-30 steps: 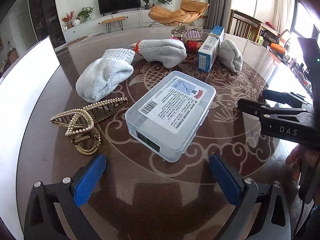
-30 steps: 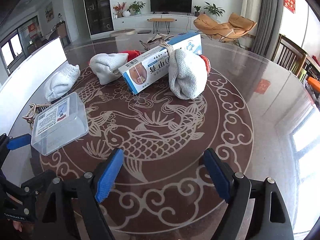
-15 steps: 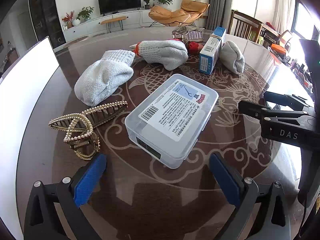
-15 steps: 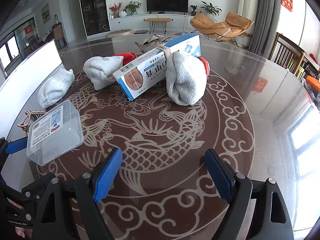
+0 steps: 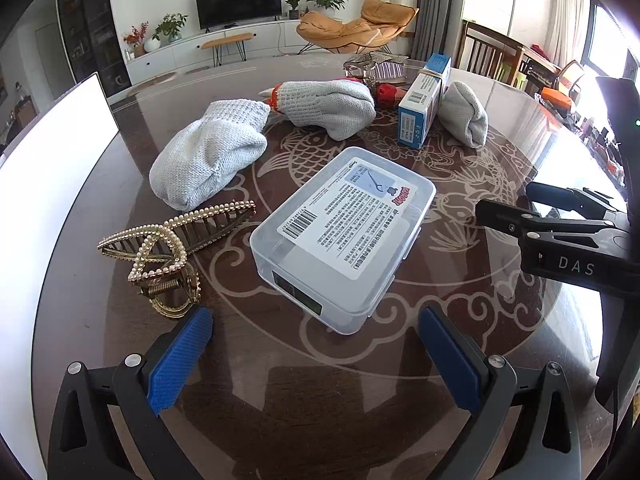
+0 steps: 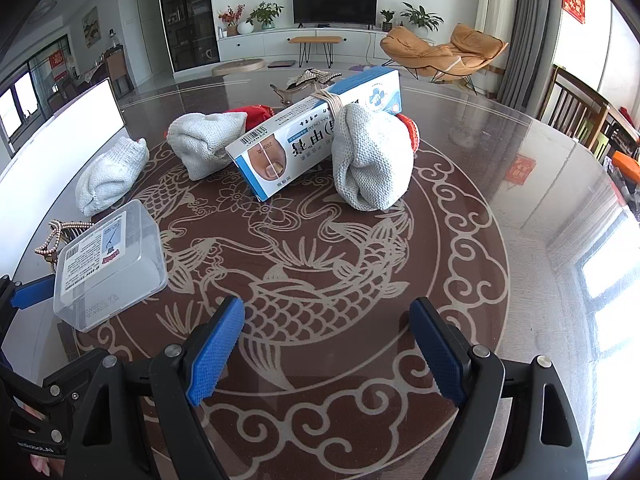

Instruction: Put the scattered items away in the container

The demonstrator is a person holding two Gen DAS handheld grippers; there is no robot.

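A clear lidded plastic box point(image 5: 344, 232) with a label lies on the round table, just ahead of my open, empty left gripper point(image 5: 316, 356); it also shows in the right wrist view point(image 6: 108, 264). A pearl hair claw point(image 5: 168, 248) lies left of the box. Three rolled grey gloves point(image 5: 208, 152) point(image 5: 332, 108) point(image 6: 372, 160) and a blue-white cream carton point(image 6: 316, 132) lie farther back. My right gripper point(image 6: 328, 348) is open and empty over the table's fish pattern, well short of the carton.
A white board point(image 5: 44, 184) stands along the table's left edge. A metal hair clip point(image 5: 376, 68) lies at the back by a red item point(image 5: 386, 92). Wooden chairs point(image 6: 580, 112) stand past the right rim. The right gripper's body point(image 5: 568, 240) sits right of the box.
Both grippers have moved a little forward; the box and the carton look nearer and larger. Nothing on the table has moved.
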